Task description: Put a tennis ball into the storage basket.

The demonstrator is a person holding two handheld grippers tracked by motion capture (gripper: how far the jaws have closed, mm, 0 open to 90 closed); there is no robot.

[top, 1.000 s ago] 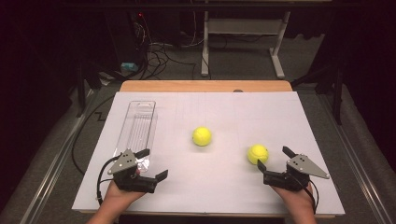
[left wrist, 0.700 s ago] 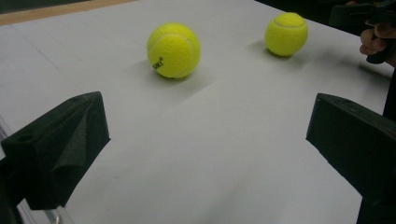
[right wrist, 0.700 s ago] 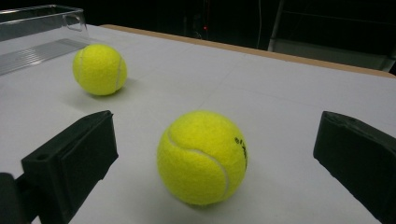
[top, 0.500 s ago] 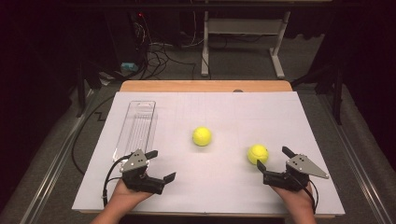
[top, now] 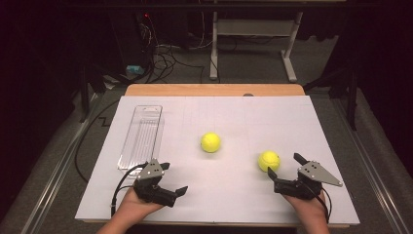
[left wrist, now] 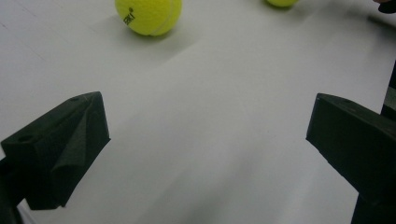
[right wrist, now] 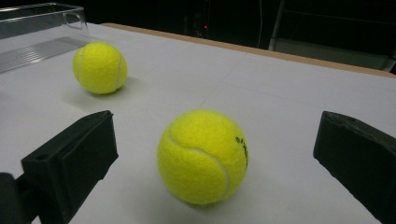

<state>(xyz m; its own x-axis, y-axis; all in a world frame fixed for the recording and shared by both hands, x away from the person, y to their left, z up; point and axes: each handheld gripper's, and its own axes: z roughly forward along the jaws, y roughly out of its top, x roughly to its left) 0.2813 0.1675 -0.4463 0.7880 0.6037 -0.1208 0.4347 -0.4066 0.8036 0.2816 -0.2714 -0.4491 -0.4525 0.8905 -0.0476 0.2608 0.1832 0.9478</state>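
Two yellow tennis balls lie on the white table sheet. One ball (top: 210, 142) rests mid-table; in the left gripper view this ball (left wrist: 148, 16) sits far ahead. My left gripper (top: 174, 178) is open near the front edge, nothing between its jaws (left wrist: 208, 135). The second ball (top: 269, 160) lies at the right, just beyond my open right gripper (top: 283, 165). In the right gripper view that ball (right wrist: 203, 156) sits between the spread jaws, touching neither, with the mid-table ball (right wrist: 99, 67) behind it.
A clear plastic tray (top: 141, 139) lies lengthwise at the left of the sheet (top: 272, 122), just beyond my left hand. The wooden table edge (top: 214, 89) runs along the far side. Cables and desk legs stand on the floor beyond.
My left gripper has shifted a little to the right and turned toward the mid-table ball. The right gripper and both balls have stayed put.
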